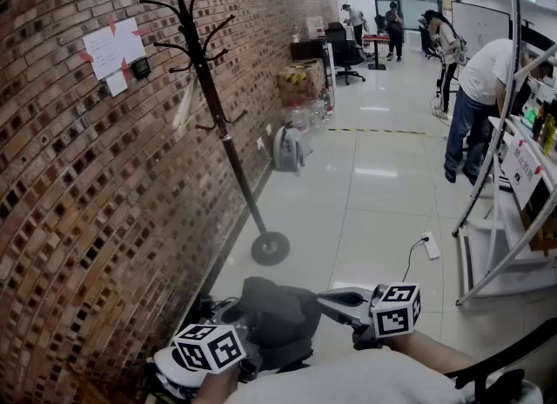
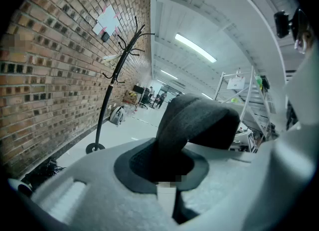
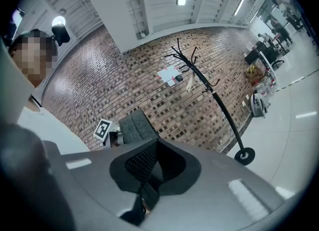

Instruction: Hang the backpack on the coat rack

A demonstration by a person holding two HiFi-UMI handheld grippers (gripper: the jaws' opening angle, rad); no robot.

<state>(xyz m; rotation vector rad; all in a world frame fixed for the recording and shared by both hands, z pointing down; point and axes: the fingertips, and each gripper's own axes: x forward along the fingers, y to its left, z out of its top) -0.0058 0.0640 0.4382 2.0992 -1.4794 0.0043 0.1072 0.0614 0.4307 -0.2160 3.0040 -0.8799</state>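
The dark grey backpack (image 1: 274, 313) hangs low in the head view between my two grippers, close to my body. My left gripper (image 1: 228, 334) is shut on its thick grey top handle (image 2: 197, 120), which loops up out of the jaws in the left gripper view. My right gripper (image 1: 329, 303) reaches in from the right and is shut on a dark mesh strap (image 3: 144, 168) of the bag. The black coat rack (image 1: 207, 89) stands against the brick wall, well ahead and apart from the bag; its round base (image 1: 270, 247) rests on the floor. Its hooks are bare except for a pale item.
A brick wall (image 1: 78, 202) runs along the left. A grey bag (image 1: 287, 148) and boxes (image 1: 300, 80) sit further along it. A white shelf frame (image 1: 500, 245) stands at the right, with a power strip (image 1: 430, 245) on the floor. Several people stand far off.
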